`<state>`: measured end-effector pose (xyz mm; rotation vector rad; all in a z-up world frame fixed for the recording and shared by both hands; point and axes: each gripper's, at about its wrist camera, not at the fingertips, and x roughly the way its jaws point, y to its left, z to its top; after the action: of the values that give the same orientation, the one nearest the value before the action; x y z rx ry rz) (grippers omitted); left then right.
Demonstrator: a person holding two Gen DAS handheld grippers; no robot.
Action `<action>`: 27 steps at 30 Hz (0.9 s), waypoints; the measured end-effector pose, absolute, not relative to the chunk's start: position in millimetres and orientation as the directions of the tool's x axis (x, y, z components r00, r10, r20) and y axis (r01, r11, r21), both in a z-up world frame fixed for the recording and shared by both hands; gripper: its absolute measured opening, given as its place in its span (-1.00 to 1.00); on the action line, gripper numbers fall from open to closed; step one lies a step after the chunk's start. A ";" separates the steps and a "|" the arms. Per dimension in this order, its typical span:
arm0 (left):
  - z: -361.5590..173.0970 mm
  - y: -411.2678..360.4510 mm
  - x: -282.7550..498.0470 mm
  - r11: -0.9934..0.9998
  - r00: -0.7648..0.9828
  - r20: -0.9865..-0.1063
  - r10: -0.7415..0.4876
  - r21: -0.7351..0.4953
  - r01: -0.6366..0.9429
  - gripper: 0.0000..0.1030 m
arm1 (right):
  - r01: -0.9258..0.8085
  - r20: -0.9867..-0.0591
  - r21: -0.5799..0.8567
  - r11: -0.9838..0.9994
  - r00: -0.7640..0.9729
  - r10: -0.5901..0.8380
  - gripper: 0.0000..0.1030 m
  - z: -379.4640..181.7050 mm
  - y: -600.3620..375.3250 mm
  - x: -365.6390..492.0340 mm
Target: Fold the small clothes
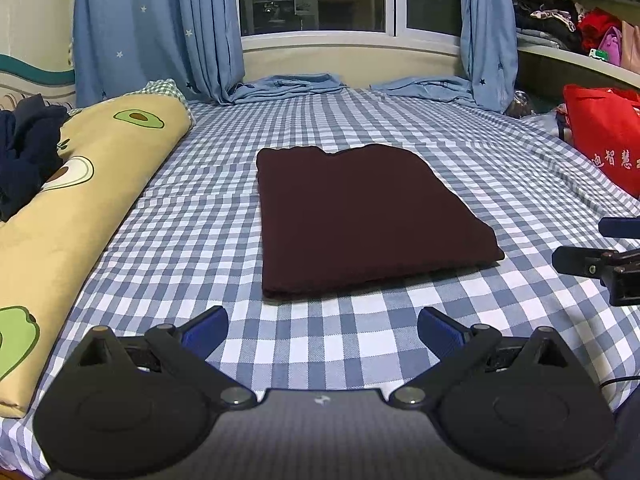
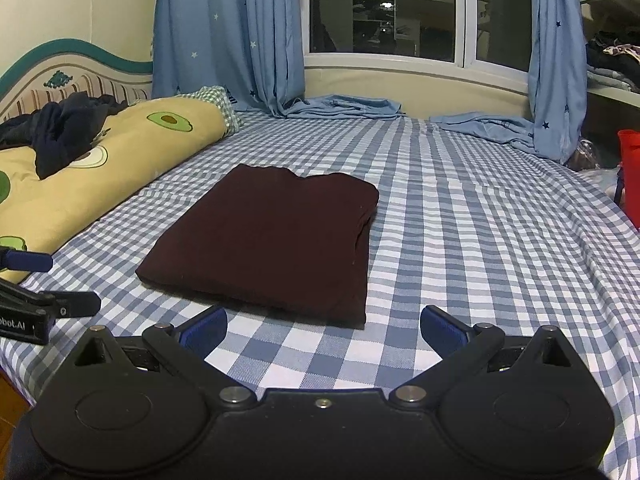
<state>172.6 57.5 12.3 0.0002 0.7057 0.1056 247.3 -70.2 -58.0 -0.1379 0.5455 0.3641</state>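
Checked bedsheet (image 1: pixel 320 344), bare on the window side and right; avocado quilt (image 1: pixel 80 184) along left. Folded maroon garment (image 1: pixel 360 216) flat mid-bed, just ahead of left gripper (image 1: pixel 322 330) and right gripper (image 2: pixel 324 330), both agape, empty.

Maroon garment (image 1: pixel 360 216) folded flat rect., mid checked bed.

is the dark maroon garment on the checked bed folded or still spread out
Folded. The dark maroon garment lies as a compact rectangle on the blue-and-white checked bedsheet, with stacked layers visible along its right edge. Neither gripper touches it.
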 end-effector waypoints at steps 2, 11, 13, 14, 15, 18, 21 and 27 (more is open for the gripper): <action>11.7 56.7 172.0 0.995 0.755 -0.648 0.096 0.034 -0.097 0.99 | -0.374 -0.528 -0.030 0.927 0.794 0.303 0.99 -57.3 -69.8 247.1; 10.0 55.3 170.6 0.995 0.754 -0.650 0.094 0.035 -0.094 0.99 | -0.370 -0.523 -0.029 0.928 0.797 0.302 0.99 -56.5 -68.7 246.8; 10.1 55.3 170.5 0.995 0.754 -0.650 0.094 0.035 -0.094 0.99 | -0.371 -0.521 -0.029 0.928 0.799 0.302 0.99 -55.7 -68.8 246.5; 10.1 55.1 170.2 0.995 0.755 -0.649 0.095 0.036 -0.094 0.99 | -0.372 -0.520 -0.029 0.928 0.799 0.303 0.99 -55.4 -68.2 246.2; 10.2 54.9 169.9 0.995 0.756 -0.648 0.095 0.035 -0.094 0.99 | -0.373 -0.520 -0.029 0.927 0.798 0.305 0.99 -55.1 -67.9 246.2; 10.5 55.1 169.3 0.995 0.756 -0.647 0.096 0.035 -0.096 0.99 | -0.378 -0.520 -0.028 0.925 0.796 0.310 0.99 -54.1 -64.9 244.6; 11.1 56.8 168.8 0.995 0.756 -0.647 0.097 0.035 -0.097 0.99 | -0.384 -0.519 -0.028 0.923 0.794 0.315 0.99 -53.4 -61.4 242.9; 11.0 60.7 167.8 0.994 0.756 -0.647 0.101 0.041 -0.098 0.99 | -0.399 -0.515 -0.028 0.917 0.792 0.329 0.99 -51.1 -56.5 239.5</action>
<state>167.8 60.7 11.0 0.0050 0.7057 0.1086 239.5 -56.5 -51.1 -0.1377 0.5275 0.3929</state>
